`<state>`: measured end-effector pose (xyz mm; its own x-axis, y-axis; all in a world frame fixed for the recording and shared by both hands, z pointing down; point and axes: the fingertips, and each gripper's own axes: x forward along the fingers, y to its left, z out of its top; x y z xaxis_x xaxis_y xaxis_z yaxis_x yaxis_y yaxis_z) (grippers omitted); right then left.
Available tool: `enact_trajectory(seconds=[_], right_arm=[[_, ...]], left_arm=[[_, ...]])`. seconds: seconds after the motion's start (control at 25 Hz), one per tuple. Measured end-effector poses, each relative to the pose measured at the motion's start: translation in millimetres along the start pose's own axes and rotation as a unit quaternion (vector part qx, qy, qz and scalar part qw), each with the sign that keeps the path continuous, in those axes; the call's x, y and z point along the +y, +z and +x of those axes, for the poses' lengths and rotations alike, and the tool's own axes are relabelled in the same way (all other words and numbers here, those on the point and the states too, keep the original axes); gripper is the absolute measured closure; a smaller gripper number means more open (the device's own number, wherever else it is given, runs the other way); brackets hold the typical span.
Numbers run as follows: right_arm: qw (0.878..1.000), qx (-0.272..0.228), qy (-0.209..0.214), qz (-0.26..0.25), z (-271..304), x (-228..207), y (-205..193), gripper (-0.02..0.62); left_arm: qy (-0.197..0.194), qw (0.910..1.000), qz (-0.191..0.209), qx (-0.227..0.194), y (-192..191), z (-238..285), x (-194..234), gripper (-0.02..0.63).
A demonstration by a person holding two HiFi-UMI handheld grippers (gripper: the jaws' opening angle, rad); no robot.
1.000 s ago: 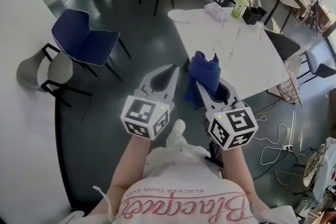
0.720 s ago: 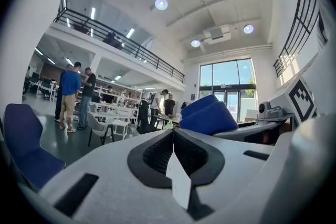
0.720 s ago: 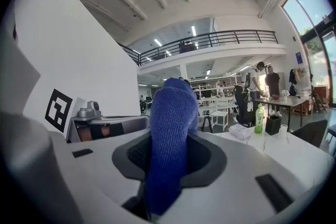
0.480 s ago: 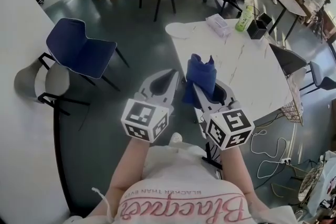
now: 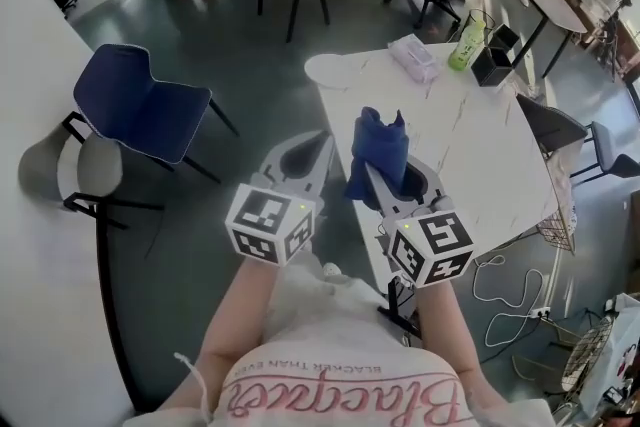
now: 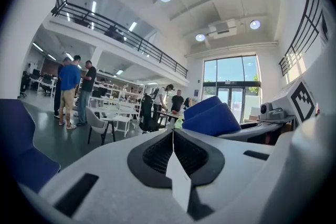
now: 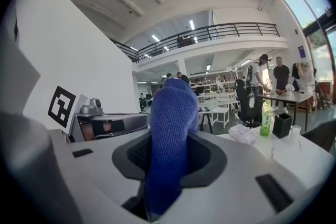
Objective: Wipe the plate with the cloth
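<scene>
Nearing table; right gripper still clamping cloth.

- Grey hand-held two-jaw grippers with marker cubes: two. These are the left gripper and the right gripper, at frame centre.
- Dark blue knitted cloth: one, centre.
- Flat white round plate: one, upper centre.
- White marble tabletop: one, right of centre.
- Pale soft tissue pack: one, upper right.
- Green plastic bottle: one, upper right.
- Blue shell chair on black legs: one, upper left.
</scene>
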<state>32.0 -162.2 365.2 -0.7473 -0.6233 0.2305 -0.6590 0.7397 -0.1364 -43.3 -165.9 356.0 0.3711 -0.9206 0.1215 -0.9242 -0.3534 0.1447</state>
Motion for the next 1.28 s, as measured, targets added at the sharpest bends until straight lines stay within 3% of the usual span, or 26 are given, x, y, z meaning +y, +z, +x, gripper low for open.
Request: enact_trajectory(seconds=[0.36, 0.76, 0.92, 1.28], right_arm=[[1.0, 0.01, -0.002, 0.012, 53.4, -25.9, -1.3, 0.483], [0.999, 0.034, -0.024, 0.031, 127.8, -63.4, -1.9, 0.483], [0.998, 0.051, -0.028, 0.029, 161.9, -76.9, -6.1, 0.485], [0.995, 0.093, -0.024, 0.029, 226.2, -102.1, -31.3, 0.485]], left_arm=[[-0.005, 0.9995, -0.028, 0.012, -6.9, 34.6, 45.7, 0.598], [-0.022, 0.9946, -0.067, 0.077, -35.0, 102.2, 108.4, 0.592], [-0.044, 0.989, -0.09, 0.109, -51.9, 130.7, 132.9, 0.464], [-0.004, 0.9802, -0.132, 0.148, -101.5, 181.9, 208.5, 0.454]])
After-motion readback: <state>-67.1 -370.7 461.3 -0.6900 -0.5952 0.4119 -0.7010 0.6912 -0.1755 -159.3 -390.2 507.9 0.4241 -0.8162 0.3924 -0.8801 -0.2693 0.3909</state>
